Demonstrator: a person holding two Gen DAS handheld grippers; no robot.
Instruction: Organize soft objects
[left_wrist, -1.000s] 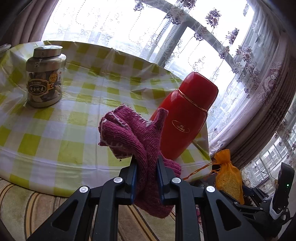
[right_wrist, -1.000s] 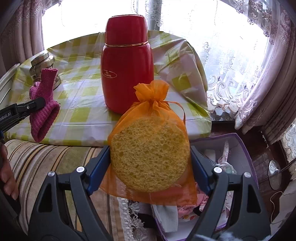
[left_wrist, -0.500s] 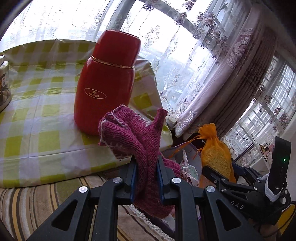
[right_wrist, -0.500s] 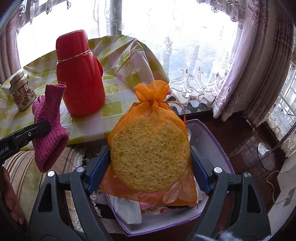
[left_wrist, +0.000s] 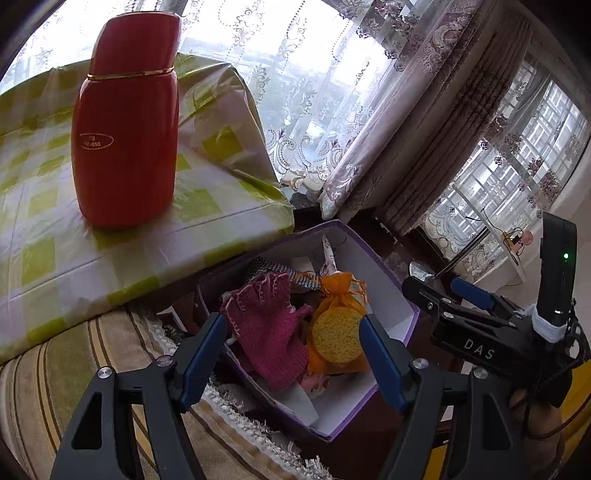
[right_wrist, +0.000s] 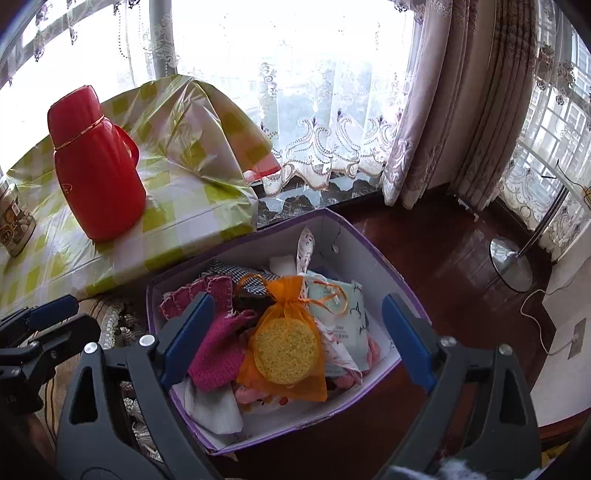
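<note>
Between my right fingers I count one purple cardboard box (right_wrist: 373, 254), holding one magenta knitted glove (right_wrist: 218, 350) and one orange mesh pouch with a yellow sponge (right_wrist: 284, 347). Beyond my left fingers: one red plastic thermos flask (left_wrist: 125, 122).

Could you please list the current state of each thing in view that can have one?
Left tool: open, empty, above the box.
Right tool: open, empty, above the box.
Pink knitted glove: lying in the box, released.
Orange mesh bag with sponge: lying in the box, tied shut.
Purple box: open, partly filled with soft items.
Red thermos: upright on the table, capped.
</note>
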